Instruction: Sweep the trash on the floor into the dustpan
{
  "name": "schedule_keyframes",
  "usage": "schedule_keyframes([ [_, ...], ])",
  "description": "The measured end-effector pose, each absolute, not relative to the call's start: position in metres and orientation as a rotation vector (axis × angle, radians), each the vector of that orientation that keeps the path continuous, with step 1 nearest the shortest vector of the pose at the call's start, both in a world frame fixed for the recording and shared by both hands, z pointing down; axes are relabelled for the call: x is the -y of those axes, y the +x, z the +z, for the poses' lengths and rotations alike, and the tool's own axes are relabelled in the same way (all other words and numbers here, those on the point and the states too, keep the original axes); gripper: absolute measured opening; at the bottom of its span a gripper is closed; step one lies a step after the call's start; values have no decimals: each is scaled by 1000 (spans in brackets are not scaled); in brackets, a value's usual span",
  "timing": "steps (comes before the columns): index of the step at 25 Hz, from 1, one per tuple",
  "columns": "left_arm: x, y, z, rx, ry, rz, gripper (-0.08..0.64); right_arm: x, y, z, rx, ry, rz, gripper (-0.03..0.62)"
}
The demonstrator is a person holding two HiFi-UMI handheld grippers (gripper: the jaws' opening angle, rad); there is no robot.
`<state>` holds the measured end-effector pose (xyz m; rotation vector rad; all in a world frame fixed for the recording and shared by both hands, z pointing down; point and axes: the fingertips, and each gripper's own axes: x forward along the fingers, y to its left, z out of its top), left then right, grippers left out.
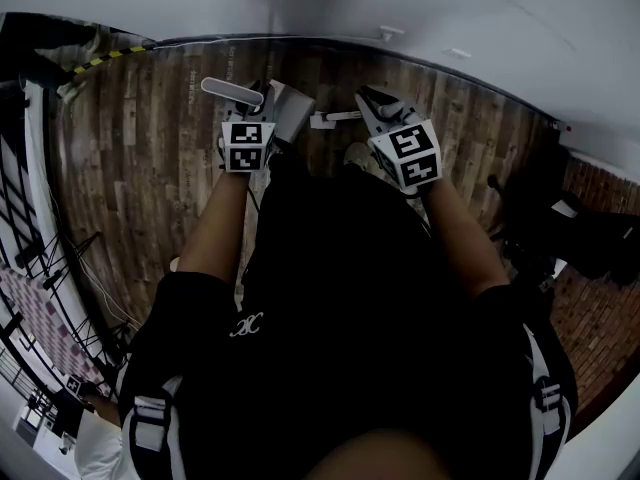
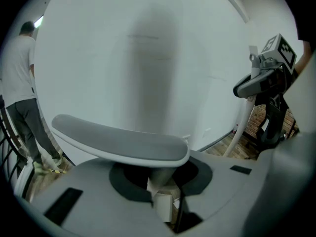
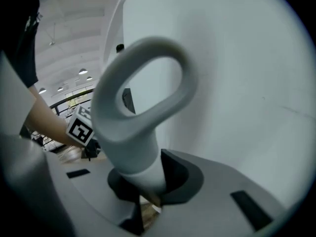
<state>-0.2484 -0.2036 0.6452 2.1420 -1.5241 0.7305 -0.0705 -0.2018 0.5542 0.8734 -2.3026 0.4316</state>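
In the left gripper view, my left gripper (image 2: 159, 184) is shut on a stem topped by a flat grey handle (image 2: 118, 141). The head view shows this gripper (image 1: 256, 108) just under that handle (image 1: 231, 90), with a grey dustpan body (image 1: 291, 114) beside it. My right gripper (image 3: 143, 189) is shut on the neck of a grey loop handle (image 3: 140, 107). From the left gripper view, that handle's white pole (image 2: 243, 127) runs down to the floor. In the head view the right gripper (image 1: 380, 110) is held at chest height. No trash can be made out on the wooden floor (image 1: 150, 168).
A white wall (image 2: 148, 58) stands straight ahead, meeting the floor just past the grippers. A person in a white shirt (image 2: 19, 78) stands at the left. Black equipment (image 1: 575, 233) sits at the right by a brick wall. Stands and cables (image 1: 70, 258) lie at the left.
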Motion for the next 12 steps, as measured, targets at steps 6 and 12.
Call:
schedule_keyframes([
  [6, 202, -254, 646, 1519, 2145, 717, 83, 242, -73, 557, 2168, 1284, 682, 49],
  [12, 201, -269, 646, 1514, 2143, 693, 83, 257, -49, 558, 2152, 1445, 980, 48],
])
